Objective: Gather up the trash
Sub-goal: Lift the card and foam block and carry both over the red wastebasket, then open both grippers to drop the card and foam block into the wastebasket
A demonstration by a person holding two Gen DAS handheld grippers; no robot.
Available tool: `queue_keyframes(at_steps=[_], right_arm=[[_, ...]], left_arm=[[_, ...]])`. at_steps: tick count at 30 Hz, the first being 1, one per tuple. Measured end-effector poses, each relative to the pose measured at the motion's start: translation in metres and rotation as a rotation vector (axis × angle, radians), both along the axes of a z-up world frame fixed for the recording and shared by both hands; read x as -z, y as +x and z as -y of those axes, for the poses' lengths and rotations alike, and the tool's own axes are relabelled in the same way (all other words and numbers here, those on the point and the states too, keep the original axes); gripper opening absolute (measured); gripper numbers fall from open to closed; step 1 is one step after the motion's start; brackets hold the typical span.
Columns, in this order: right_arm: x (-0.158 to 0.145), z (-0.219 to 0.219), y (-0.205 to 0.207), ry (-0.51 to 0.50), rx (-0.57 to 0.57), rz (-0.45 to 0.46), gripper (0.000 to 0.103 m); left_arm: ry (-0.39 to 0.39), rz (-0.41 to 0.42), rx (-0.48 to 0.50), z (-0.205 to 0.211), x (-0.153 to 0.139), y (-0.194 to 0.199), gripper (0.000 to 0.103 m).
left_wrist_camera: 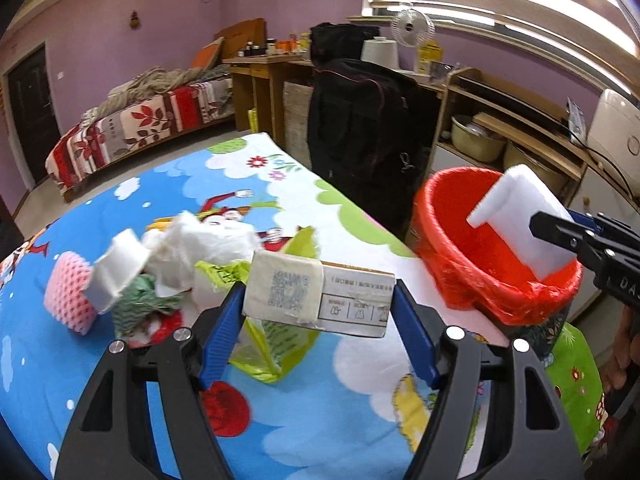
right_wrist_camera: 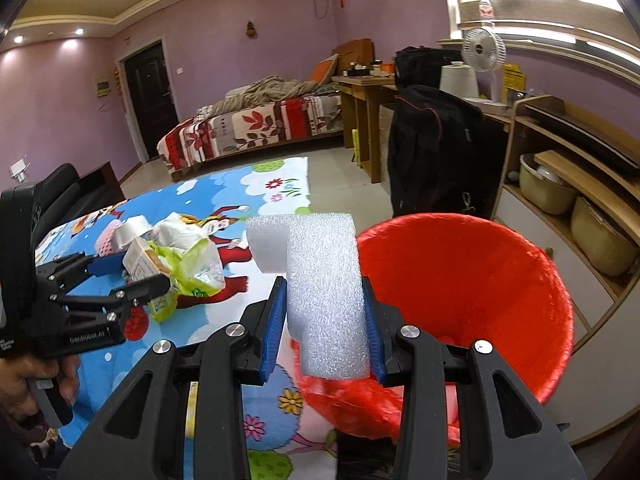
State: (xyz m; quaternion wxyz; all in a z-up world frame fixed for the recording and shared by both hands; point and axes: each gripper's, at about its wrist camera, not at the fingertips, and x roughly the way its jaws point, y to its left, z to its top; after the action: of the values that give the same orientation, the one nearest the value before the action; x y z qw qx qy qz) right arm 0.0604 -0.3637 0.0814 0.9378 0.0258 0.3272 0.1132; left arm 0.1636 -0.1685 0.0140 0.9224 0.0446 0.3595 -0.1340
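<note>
My left gripper (left_wrist_camera: 320,296) is shut on a small cardboard box (left_wrist_camera: 316,294) with a printed label, held above the table. It also shows in the right wrist view (right_wrist_camera: 138,268). My right gripper (right_wrist_camera: 325,308) is shut on a white foam block (right_wrist_camera: 320,280), held at the near rim of the red-lined trash bin (right_wrist_camera: 480,280). In the left wrist view the foam block (left_wrist_camera: 520,220) hangs over the bin (left_wrist_camera: 460,240). A trash pile lies on the table: crumpled white paper (left_wrist_camera: 200,248), a pink sponge (left_wrist_camera: 68,292), a yellow-green wrapper (left_wrist_camera: 276,352).
The table wears a cartoon-print cloth (left_wrist_camera: 120,380). The bin stands off its right edge. A black bag (left_wrist_camera: 360,132) hangs behind it. Wooden shelves with pots (right_wrist_camera: 560,184) line the right wall. A bed (right_wrist_camera: 248,124) stands at the back.
</note>
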Motion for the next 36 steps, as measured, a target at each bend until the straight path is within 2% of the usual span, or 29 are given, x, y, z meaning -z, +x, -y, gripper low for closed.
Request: queue_keyframes(at_steps=[14, 22, 36], right_arm=[[0.005, 0.051, -0.001, 0.001, 0.118, -0.001, 0.035], [0.001, 0.083, 0.002, -0.001, 0.188, 0.009, 0.036], [-0.007, 0.121, 0.008, 0.0, 0.252, 0.033, 0.036]], left_arm=[[0.018, 0.001, 0.13, 0.066, 0.0, 0.005, 0.07], [-0.051, 0.005, 0.185, 0.099, -0.015, 0.017, 0.07], [-0.102, 0.003, 0.269, 0.147, -0.029, 0.036, 0.07]])
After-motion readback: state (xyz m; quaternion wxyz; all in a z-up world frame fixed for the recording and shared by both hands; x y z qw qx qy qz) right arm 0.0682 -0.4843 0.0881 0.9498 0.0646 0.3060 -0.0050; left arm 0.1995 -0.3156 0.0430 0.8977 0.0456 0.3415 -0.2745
